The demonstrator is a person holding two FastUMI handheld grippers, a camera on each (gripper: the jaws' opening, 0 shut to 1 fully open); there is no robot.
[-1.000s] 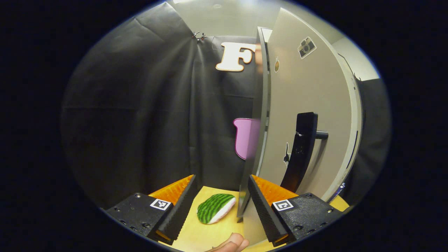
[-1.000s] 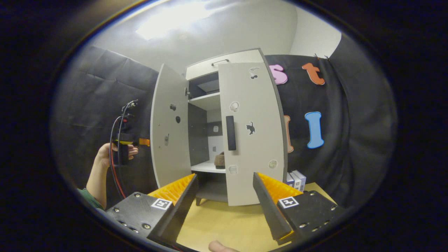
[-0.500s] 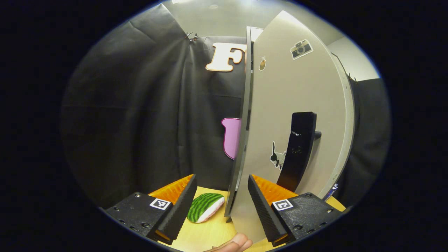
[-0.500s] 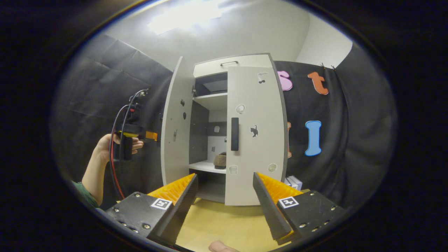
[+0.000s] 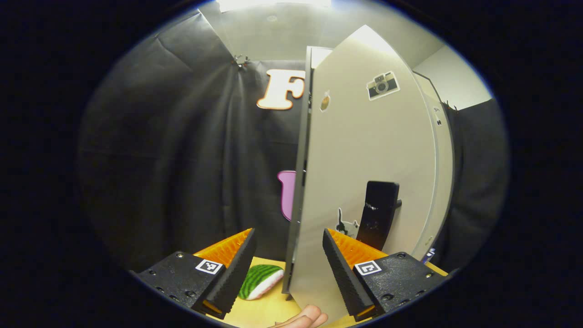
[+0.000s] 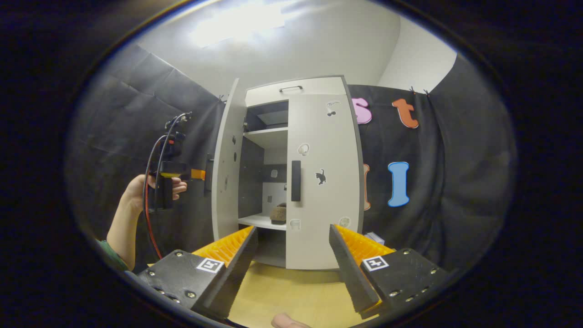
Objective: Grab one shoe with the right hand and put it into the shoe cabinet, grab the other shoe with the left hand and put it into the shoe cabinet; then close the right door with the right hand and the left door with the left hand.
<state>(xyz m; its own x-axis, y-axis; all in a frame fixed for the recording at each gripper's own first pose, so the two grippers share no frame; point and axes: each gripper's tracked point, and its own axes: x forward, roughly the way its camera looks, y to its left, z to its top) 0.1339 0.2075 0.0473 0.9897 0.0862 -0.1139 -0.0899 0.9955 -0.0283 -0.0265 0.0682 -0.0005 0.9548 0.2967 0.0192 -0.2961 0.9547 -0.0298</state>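
The shoe cabinet point(image 6: 291, 86) stands at the back of the wooden table. Its right door point(image 6: 323, 191) is shut, with a black handle point(image 6: 296, 181). The left door point(image 6: 225, 173) stands ajar, and a brown shoe point(image 6: 278, 213) sits on the shelf in the gap. My left gripper point(image 6: 198, 174), held by a hand point(image 6: 136, 196), is at the left door's outer face by its handle point(image 6: 209, 173). In the left gripper view, that door point(image 5: 364, 155) looms close and its free edge lies between my open left gripper's point(image 5: 288, 269) fingers. My right gripper point(image 6: 294, 264) is open and empty, well back from the cabinet.
A green-striped, watermelon-like cushion point(image 5: 259, 281) lies on the yellow table point(image 6: 291, 296) left of the left door. Small boxes point(image 6: 375, 238) sit at the cabinet's right foot. Black cloth walls close in behind and on both sides.
The left door has swung further toward shut with my left gripper following it. The right door stays shut and my right gripper has hardly moved.
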